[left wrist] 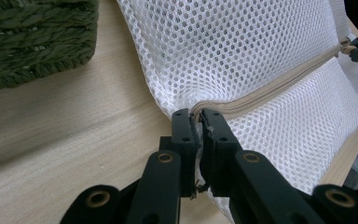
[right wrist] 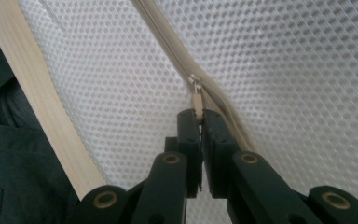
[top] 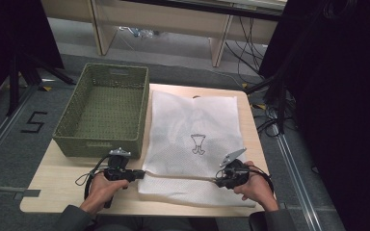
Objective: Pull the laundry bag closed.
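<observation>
Mesh laundry bag point(top: 192, 139), white, lies flat on the wooden table point(top: 53, 187), just right of the green woven basket point(top: 103, 108), with its near edge close to the person's side of the table. A beige zipper point(left wrist: 270, 88) runs across the bag near that edge, between the two grippers. A small dark printed figure point(top: 198, 144) sits on the bag's upper face.

Left gripper point(left wrist: 195, 119): the jaws are clenched on the bag fabric at the left end of the zipper, where the mesh bunches slightly. In the high view this gripper point(top: 137, 174) sits at the bag's left edge, held by the left hand point(top: 103, 187), with its cable looping onto the table.

Right gripper point(right wrist: 199, 114): the jaws are clenched on the beige zipper pull tab point(right wrist: 196, 100), which stands between the jaw tips; the slider sits just beyond them. In the high view this gripper point(top: 218, 180) is at the zipper's right end, held by the right hand point(top: 255, 185). The zipper line is drawn straight between both grip positions.
</observation>
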Motion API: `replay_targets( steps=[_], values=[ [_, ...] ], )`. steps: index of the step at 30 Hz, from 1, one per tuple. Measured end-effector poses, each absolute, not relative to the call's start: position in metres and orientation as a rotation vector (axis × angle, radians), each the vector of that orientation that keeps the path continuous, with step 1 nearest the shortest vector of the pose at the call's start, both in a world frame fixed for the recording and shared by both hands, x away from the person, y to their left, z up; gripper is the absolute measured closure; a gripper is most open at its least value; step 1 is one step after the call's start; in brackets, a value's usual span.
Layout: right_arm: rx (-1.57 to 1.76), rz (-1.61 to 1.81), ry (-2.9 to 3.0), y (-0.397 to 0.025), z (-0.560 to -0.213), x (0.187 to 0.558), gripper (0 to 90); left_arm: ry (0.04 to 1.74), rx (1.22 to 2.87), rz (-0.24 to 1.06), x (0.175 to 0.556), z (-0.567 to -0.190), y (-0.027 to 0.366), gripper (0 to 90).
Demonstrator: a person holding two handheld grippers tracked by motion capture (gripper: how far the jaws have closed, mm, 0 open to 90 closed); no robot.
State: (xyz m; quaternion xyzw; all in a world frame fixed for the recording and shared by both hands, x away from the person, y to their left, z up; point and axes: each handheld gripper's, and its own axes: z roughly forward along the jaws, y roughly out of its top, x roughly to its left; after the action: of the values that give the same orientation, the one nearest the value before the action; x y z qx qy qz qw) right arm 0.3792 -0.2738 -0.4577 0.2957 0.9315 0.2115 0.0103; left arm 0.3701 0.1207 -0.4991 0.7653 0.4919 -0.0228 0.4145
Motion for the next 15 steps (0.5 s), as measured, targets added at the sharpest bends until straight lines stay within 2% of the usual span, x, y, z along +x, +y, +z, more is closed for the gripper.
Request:
replay_targets(
  steps=[12,13,15],
  values=[
    [1.003,0.610,2.867,-0.295,-0.458,0.376,87.1,1.235,1.924,-0.055,0.370,-0.499,0.121,83.7],
    [1.004,0.618,2.869,-0.297,-0.458,0.375,90.0,1.234,1.934,-0.043,0.370,-0.499,0.121,83.7],
    [1.025,0.510,2.823,-0.303,-0.458,0.375,90.0,1.245,1.933,-0.027,0.371,-0.499,0.125,83.8]
  ],
)
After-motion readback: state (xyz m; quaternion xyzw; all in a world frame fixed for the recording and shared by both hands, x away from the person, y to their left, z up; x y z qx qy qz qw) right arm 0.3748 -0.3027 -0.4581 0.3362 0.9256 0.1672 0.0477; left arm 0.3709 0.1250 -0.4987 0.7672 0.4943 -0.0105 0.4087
